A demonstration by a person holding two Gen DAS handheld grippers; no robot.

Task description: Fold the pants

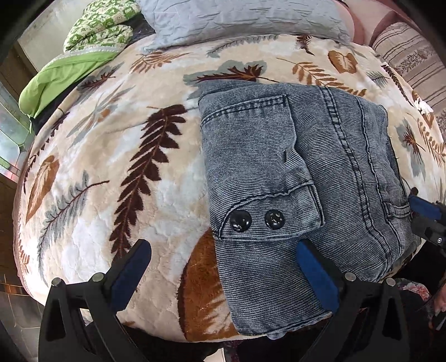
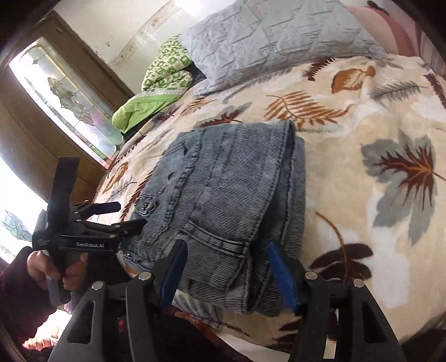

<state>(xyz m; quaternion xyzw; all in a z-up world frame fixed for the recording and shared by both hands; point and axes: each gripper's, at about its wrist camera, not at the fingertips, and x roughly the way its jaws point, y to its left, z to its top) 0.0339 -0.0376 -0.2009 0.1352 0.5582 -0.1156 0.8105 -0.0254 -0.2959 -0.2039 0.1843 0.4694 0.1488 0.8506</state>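
Both claws open, holding nothing. Left claw (image 1: 223,274): jaws wide apart, one blue pad over the blanket, the other over the near edge of the pants; no cloth pinched. Right claw (image 2: 230,274): jaws apart at a middling width, straddling the near edge of the bundle; pads look clear of the fabric, though contact at the tips cannot be ruled out.

Pants (image 1: 301,172): grey-blue denim, lying on the blanket (image 1: 117,172) near the bed's front edge as a compact, several-layer rectangle. Pocket flap with two black buttons (image 1: 256,220) faces up. Judgement: fold looks finished or nearly so; the claws flank the bundle, probably after release or for a last squaring-up.

Around: grey pillow (image 1: 239,19) and green quilt (image 1: 92,36) at the far side, well apart from the pants. Striped cushion (image 1: 412,58) at far right. Window (image 2: 67,94) beyond the bed. Nothing obstructs the bundle; the bed edge just beside it is the one hazard.
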